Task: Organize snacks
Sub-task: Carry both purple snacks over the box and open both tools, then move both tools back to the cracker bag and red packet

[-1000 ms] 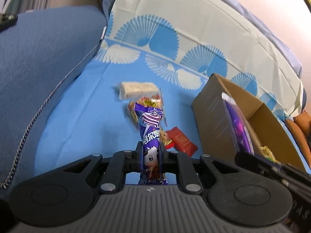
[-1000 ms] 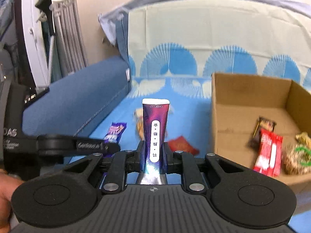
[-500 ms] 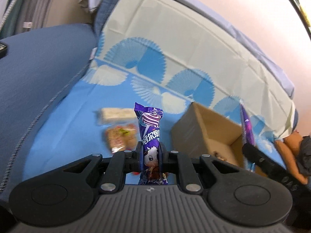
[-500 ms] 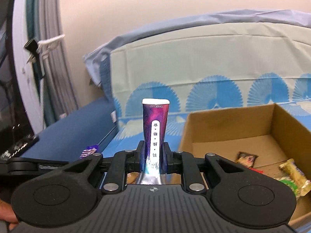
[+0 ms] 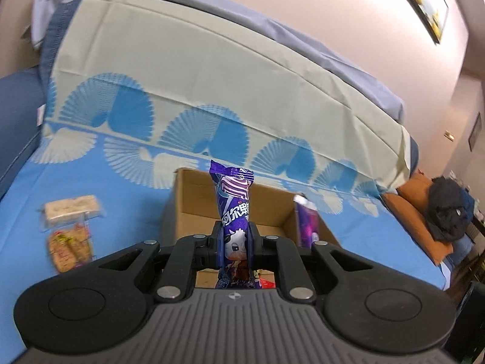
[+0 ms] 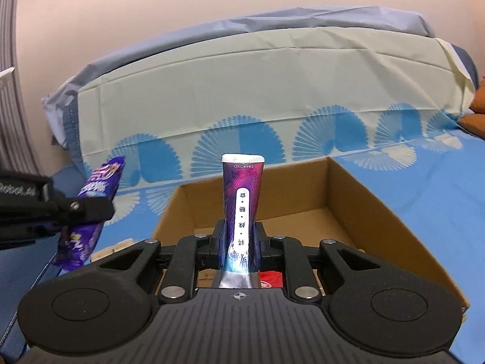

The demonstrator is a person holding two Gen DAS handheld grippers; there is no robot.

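My left gripper (image 5: 232, 242) is shut on a purple cow-print snack bar (image 5: 233, 200), held upright over the near wall of the open cardboard box (image 5: 194, 194). My right gripper (image 6: 242, 242) is shut on a purple-magenta snack packet (image 6: 242, 200), upright above the same box (image 6: 357, 200). In the right wrist view the left gripper's purple bar (image 6: 91, 209) hangs at the left. In the left wrist view the right gripper's packet (image 5: 306, 221) shows blurred over the box. A red packet (image 6: 271, 279) lies on the box floor.
A pale wrapped bar (image 5: 72, 209) and a tan crumbly snack (image 5: 69, 248) lie on the blue cloth left of the box. A cream and blue fan-print cloth (image 5: 212, 91) covers the sofa back. An orange cushion (image 5: 424, 212) with dark clothing lies far right.
Both grippers have risen and moved toward the box, each keeping hold of its snack. The left gripper has swung right, so the loose snacks now lie to its left.
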